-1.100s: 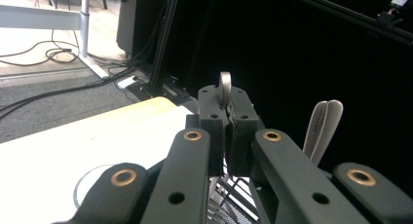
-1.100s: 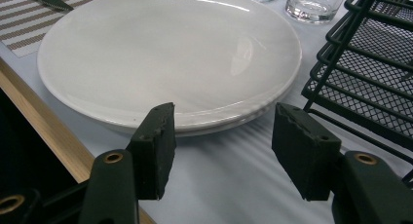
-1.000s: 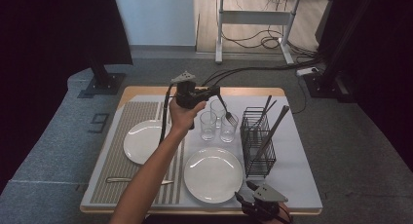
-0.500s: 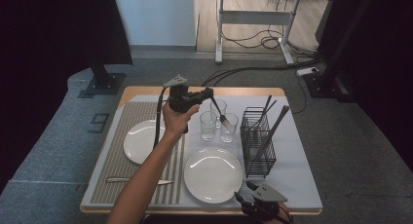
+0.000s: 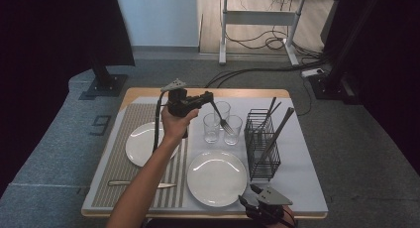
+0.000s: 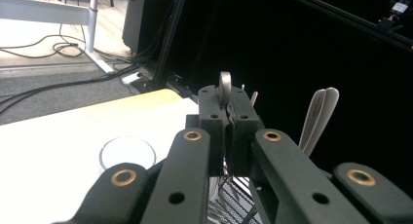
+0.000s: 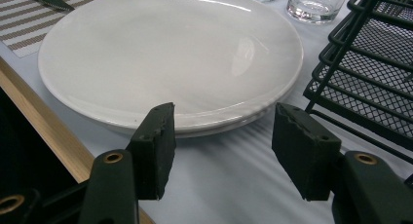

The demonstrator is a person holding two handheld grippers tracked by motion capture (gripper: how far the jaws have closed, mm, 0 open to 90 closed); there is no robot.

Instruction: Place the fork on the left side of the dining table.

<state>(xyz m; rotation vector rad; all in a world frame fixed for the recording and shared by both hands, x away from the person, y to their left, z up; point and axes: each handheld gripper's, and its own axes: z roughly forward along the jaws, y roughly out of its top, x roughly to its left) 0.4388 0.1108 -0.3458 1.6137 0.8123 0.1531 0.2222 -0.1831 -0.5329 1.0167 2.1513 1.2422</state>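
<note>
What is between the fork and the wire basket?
In the high view, one drinking glass stands between the fork, held by the left gripper, and the wire basket.

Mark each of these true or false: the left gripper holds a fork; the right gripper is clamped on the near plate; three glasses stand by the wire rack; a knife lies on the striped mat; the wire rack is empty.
1. The left gripper holds a fork. True: its jaws are shut on the handle, with the tines hanging over the glasses.
2. The right gripper is clamped on the near plate. False: its jaws stand open, just short of the rim.
3. Three glasses stand by the wire rack. True.
4. A knife lies on the striped mat. True.
5. The wire rack is empty. False: cutlery handles stick out of it.
</note>
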